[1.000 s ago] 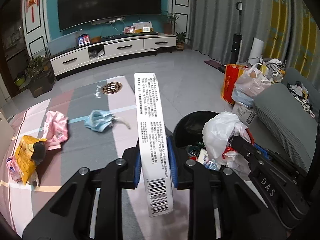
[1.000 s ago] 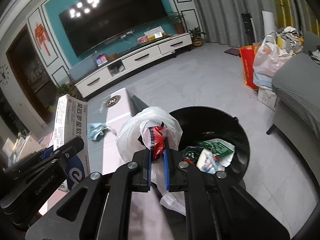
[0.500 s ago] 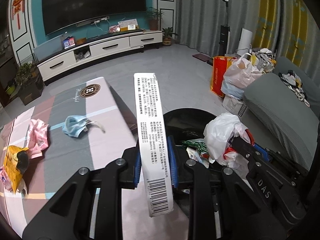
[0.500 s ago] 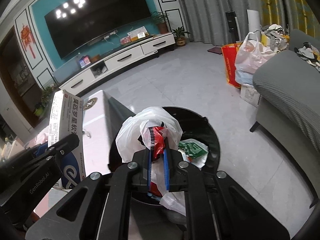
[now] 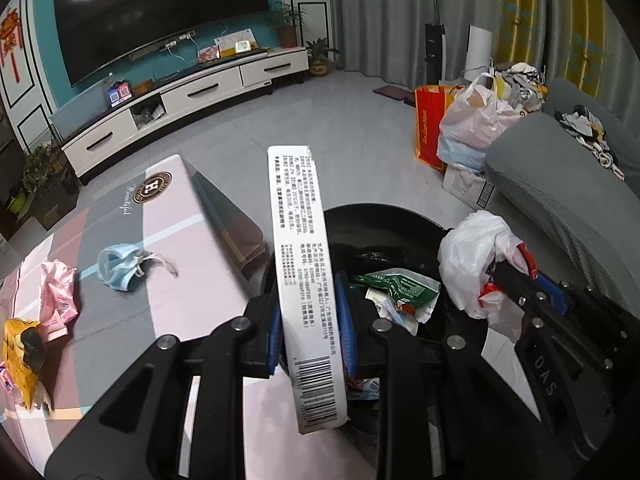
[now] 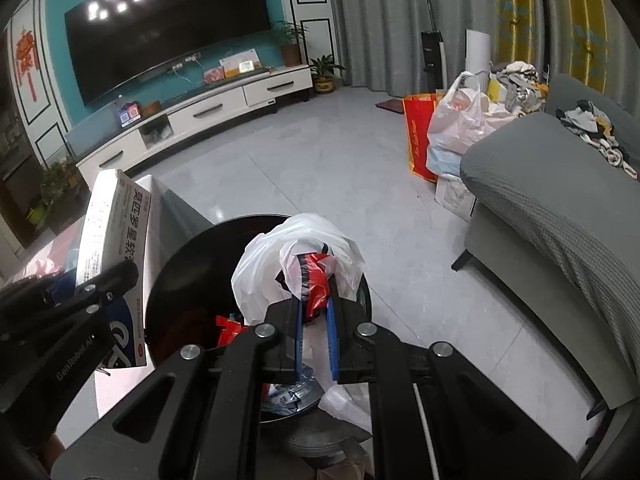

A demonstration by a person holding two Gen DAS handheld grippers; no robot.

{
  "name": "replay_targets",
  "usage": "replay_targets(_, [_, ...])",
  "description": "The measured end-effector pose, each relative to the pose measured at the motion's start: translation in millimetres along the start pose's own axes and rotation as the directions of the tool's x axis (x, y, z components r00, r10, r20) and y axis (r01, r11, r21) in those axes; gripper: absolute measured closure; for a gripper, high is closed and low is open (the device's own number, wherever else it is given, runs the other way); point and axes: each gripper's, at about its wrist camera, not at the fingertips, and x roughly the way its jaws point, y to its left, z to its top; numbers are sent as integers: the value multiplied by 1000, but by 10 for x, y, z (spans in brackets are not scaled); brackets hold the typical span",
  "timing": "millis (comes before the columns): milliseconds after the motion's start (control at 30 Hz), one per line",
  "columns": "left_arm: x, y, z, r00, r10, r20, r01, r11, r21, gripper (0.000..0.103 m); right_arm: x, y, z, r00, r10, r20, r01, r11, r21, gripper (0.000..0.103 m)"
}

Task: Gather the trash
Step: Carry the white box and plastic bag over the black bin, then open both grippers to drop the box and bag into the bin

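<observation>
**Both loads poised over the bin**

The long white printed carton (image 5: 306,280) sits clamped in the left gripper (image 5: 308,320), the crumpled white plastic bag (image 6: 296,268) pinched in the right gripper (image 6: 314,320); both hang above the round black bin (image 5: 400,220). Next, I'd say: jaws release. A blue face mask (image 5: 118,266) and pink wrappers (image 5: 58,300) litter the bench (image 5: 168,280); beyond, grey tiled floor (image 6: 320,160), grey sofa (image 6: 560,200).

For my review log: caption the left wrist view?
Left gripper holds a white box above the black bin.
</observation>
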Motion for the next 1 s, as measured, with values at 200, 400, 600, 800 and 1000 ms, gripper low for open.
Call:
replay_targets(200, [123,-13,21,1000,3,-16,-3,1000,4,78,74,-56,6,1000,-8,-21,8,1000,11,92])
replay_targets(400, [193,-34,32,1000,7,-26,-7,1000,12,78,119,-23,10,999,-13,-38,13,1000,4,92])
replay_targets(600, [271,-43,26,999,9,-46,-9,1000,18,78,175,20,13,998,-12,-54,12,1000,-6,92])
replay_targets(800, [355,-45,34,998,-3,-70,4,1000,12,78,256,14,34,997,-16,-72,15,1000,-9,92])
replay_targets(1000, [437,-47,25,996,-16,-93,16,1000,-1,78,307,24,34,996,-16,-86,14,1000,-17,92])
